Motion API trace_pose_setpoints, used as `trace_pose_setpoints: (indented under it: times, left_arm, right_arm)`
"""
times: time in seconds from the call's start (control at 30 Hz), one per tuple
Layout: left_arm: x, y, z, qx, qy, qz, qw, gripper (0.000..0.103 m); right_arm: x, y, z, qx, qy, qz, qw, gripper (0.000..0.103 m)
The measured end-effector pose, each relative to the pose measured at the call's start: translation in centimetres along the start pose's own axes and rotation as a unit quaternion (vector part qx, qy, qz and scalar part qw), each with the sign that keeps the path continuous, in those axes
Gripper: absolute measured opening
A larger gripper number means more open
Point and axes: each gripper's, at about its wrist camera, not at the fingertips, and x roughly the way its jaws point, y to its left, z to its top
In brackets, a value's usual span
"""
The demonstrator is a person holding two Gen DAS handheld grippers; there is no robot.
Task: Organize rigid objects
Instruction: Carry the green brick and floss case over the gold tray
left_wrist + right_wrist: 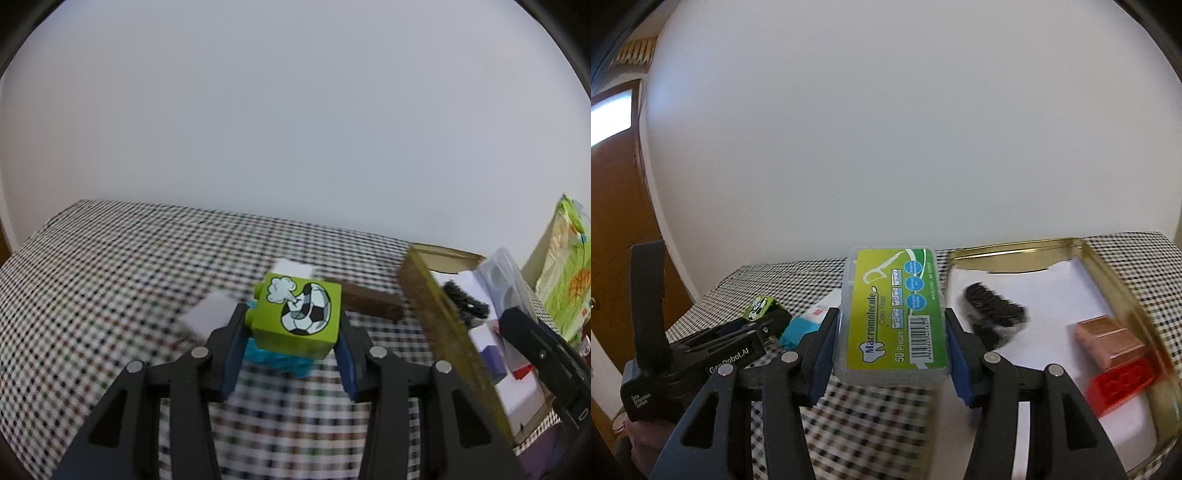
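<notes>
Left wrist view: left gripper [293,341] clamps a green block [298,317]; right gripper [890,354] clamps a floss box [892,314] beside the tin [1126,291].

Home room, checked tablecloth [110,266] on table, plain white wall [886,129], brown wooden door [617,206]

Left view: the whole left half of the checkered cloth [92,280] is open, easy to pass through. Mid-frame is cluttered with two white blocks [216,314], a teal thing [280,360] and a brown bar [369,301]. On the right, the gold tin [439,314] wall blocks the way, and it's packed inside.
</notes>
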Motion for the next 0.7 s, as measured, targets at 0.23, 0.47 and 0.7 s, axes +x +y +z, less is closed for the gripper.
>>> trace_pose_setpoints:
  times: [0.23,0.47,0.7]
  left_arm:
    - [0.7,-5.1,0.8,0.032,-0.010,-0.018,0.9993,0.043]
    - [1.0,-9.1,0.7,0.053,-0.015,-0.035,0.9979,0.043]
    - [1.5,-12.9,1.0,0.081,-0.016,-0.050,0.9954,0.043]
  right_arm:
    - [-1.9,-3.7,0.6,0.009,-0.025,-0.020,0.999,0.056]
    - [-3.4,-7.3,1.2,0.029,-0.036,-0.041,0.998,0.056]
    - [-4.8,-9.6,1.7,0.048,-0.044,-0.056,0.996,0.056]
